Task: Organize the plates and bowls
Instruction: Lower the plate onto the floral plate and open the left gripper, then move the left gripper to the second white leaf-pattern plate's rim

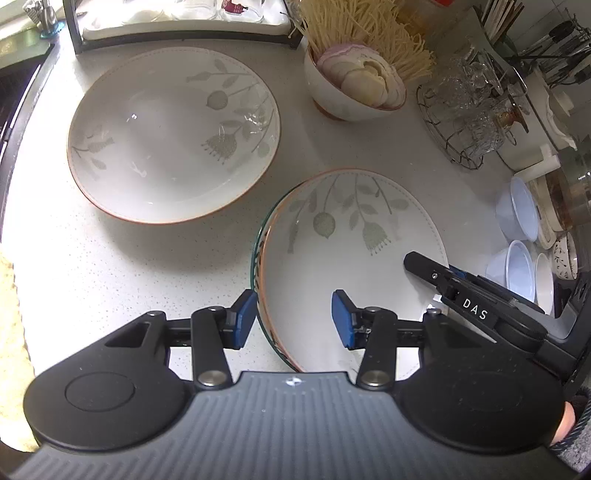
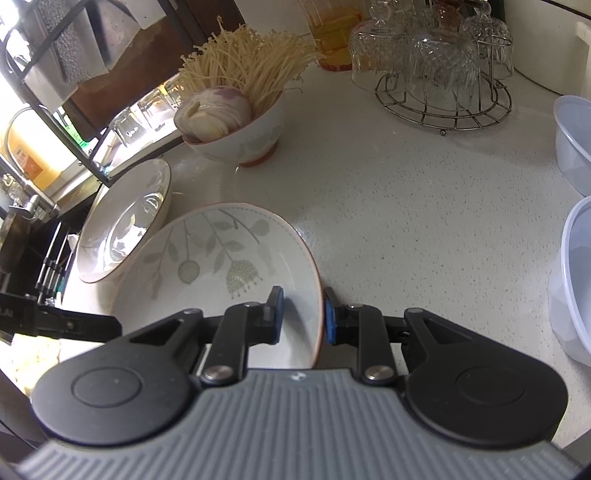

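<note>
A leaf-patterned plate (image 1: 354, 266) (image 2: 229, 266) is tilted above the white counter (image 2: 406, 206). My right gripper (image 2: 303, 315) is shut on its near right rim, one pad inside and one outside. In the left wrist view one of its fingers (image 1: 424, 267) lies across that rim. My left gripper (image 1: 293, 319) straddles the plate's left rim with its blue pads apart, the inner pad clear of the plate. A larger matching plate (image 1: 173, 136) (image 2: 122, 229) lies flat to the left. A bowl (image 1: 354, 85) (image 2: 236, 125) of sliced onion and enoki mushrooms stands behind.
A wire rack of upturned glasses (image 1: 465, 110) (image 2: 443, 92) stands at the back right. Pale plastic tubs (image 1: 517, 214) (image 2: 576, 140) line the right side. A black-framed drying rack (image 1: 184, 29) sits behind the large plate. The counter drops off at the left edge.
</note>
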Available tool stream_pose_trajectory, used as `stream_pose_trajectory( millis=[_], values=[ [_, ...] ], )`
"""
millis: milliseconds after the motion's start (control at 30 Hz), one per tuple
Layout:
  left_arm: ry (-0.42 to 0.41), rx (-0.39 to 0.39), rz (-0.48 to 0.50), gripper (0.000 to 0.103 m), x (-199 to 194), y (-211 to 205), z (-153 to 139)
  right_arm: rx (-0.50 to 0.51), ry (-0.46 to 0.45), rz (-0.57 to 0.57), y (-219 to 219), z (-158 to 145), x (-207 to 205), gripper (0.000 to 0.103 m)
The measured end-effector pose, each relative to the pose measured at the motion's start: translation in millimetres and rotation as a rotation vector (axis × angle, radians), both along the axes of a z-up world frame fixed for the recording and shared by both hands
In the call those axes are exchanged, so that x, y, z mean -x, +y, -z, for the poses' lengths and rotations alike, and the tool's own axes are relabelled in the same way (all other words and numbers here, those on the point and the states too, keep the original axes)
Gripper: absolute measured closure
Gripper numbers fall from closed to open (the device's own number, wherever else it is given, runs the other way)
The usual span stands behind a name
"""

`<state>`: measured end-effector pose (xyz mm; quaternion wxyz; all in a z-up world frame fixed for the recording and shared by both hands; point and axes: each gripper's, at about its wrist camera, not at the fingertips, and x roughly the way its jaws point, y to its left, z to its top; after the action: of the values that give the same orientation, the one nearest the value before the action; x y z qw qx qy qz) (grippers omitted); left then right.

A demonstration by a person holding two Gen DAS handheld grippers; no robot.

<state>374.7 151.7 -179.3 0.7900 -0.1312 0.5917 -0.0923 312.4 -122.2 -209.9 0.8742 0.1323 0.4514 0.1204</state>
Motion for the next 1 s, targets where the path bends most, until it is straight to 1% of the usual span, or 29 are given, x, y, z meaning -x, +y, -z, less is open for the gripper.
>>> stream_pose_trajectory(
  millis=[100,267,300,333,400,500,633,867,1000],
  values=[
    [-0.013,-0.004,0.000,0.052,2,0,-4,0.001,0.004,0.008,0,-1,1,0.077],
    [-0.080,-0.044,0.004,0.052,6,-5,-18,0.037,0.017,0.043,-1,-9,3,0.077],
    [-0.094,-0.048,0.004,0.052,8,-6,-22,0.048,0.019,0.052,-2,-11,4,0.075],
    [-0.112,-0.052,0.006,0.052,9,-7,-26,0.053,0.015,0.055,-3,-14,5,0.068],
    [-0.136,-0.064,0.008,0.052,13,-9,-33,0.054,0.007,0.061,-5,-20,7,0.068],
    [-0.175,-0.076,0.008,0.052,21,-11,-45,0.059,-0.001,0.071,-8,-32,10,0.068],
    [-0.217,-0.069,-0.002,0.049,29,-12,-59,0.078,-0.035,0.067,-10,-52,15,0.068],
    [-0.272,-0.071,-0.005,0.048,39,-14,-82,0.075,-0.074,0.061,-10,-81,24,0.068],
    [-0.295,-0.062,-0.004,0.048,44,-13,-97,0.053,-0.111,0.051,-11,-97,29,0.068]
  ],
)
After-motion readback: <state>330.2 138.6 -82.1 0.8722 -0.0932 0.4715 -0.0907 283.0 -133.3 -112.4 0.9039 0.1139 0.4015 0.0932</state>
